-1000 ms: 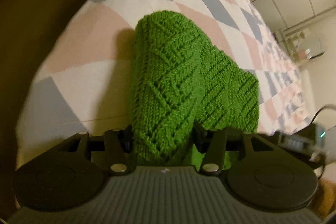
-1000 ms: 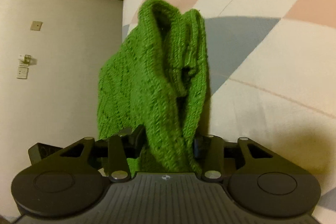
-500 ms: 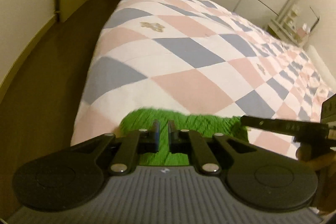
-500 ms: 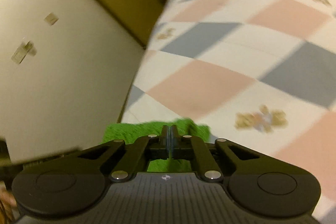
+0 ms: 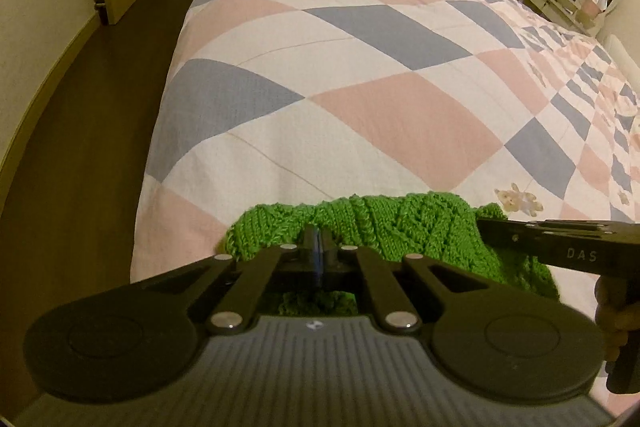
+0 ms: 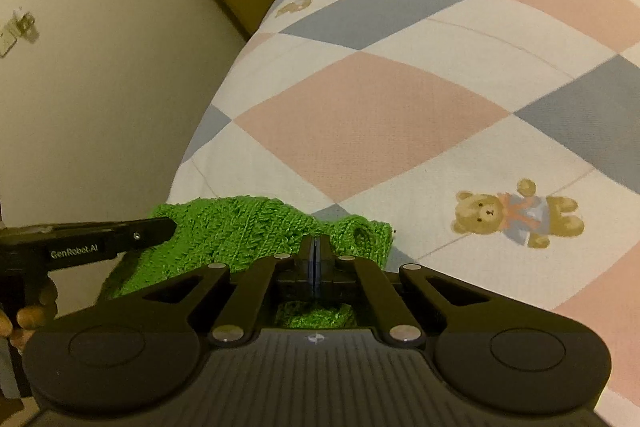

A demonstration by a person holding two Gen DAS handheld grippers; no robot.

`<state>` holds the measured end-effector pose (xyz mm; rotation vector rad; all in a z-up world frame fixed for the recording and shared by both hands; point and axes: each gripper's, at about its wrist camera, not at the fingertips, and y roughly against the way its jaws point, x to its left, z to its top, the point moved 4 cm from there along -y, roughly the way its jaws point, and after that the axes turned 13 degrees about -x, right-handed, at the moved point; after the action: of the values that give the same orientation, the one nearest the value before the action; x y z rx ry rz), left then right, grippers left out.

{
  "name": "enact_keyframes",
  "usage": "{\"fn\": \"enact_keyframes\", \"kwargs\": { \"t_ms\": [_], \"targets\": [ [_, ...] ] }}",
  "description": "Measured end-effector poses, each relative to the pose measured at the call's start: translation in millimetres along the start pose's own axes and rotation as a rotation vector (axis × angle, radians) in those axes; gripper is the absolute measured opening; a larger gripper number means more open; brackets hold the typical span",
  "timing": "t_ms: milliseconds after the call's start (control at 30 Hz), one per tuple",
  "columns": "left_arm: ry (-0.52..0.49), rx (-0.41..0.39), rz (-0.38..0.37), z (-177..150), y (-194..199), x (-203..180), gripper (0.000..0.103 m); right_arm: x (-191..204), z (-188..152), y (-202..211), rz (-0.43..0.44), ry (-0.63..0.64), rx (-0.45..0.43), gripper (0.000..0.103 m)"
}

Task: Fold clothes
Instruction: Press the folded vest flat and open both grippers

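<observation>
Previously hanging upright, green knit garment (image 5: 400, 227) now lies across bed (image 5: 360, 67) edge, long axis side to side. Left claw (image 5: 318, 247), right claw (image 6: 315, 251): both closed, fabric pinched.

1 green knit garment (image 5: 420, 227), 2 claws, left (image 5: 318, 247) and right (image 6: 315, 251), 1 quilt (image 5: 360, 67).

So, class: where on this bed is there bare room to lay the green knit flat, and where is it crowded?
Free: the patchwork quilt beyond the green knit, up to its far end. Crowded: the near edge, where the left gripper and right gripper sit with the bunched knit.
</observation>
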<state>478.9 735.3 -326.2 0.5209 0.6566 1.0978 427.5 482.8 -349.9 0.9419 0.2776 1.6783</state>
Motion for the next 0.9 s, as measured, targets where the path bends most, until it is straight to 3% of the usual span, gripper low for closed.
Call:
{"fn": "enact_keyframes", "kwargs": {
  "t_ms": [200,333,400,467,600,700,800,900],
  "targets": [
    [-0.007,-0.002,0.020,5.2,0.6,-6.3,0.003,-2.9,1.4,0.2,0.004,0.018,0.022,0.000],
    [0.013,-0.049,0.023,10.5,32.5,-13.3,0.003,1.0,7.6,3.2,-0.001,0.041,0.025,0.000],
    [0.023,-0.078,0.017,6.5,59.8,-17.6,0.004,4.8,13.3,19.4,-0.002,0.045,-0.032,0.001],
    [0.033,-0.101,0.014,-2.2,86.5,-21.3,0.004,11.5,15.6,43.1,0.015,0.044,-0.092,0.011],
    [0.073,-0.085,0.036,-29.8,109.2,-22.3,0.004,27.8,-4.8,87.7,0.086,0.050,-0.108,0.011],
    [0.027,-0.030,0.071,-48.0,88.8,-24.8,0.004,34.3,-34.1,88.9,0.064,0.132,-0.043,0.010],
    [-0.032,0.004,0.108,-56.1,70.0,-27.3,0.004,26.8,-56.4,60.5,0.008,0.209,0.037,0.000],
    [-0.054,0.001,0.128,-54.9,77.7,-30.7,0.003,26.0,-54.4,45.0,0.019,0.241,0.082,0.000]
  ]
}}
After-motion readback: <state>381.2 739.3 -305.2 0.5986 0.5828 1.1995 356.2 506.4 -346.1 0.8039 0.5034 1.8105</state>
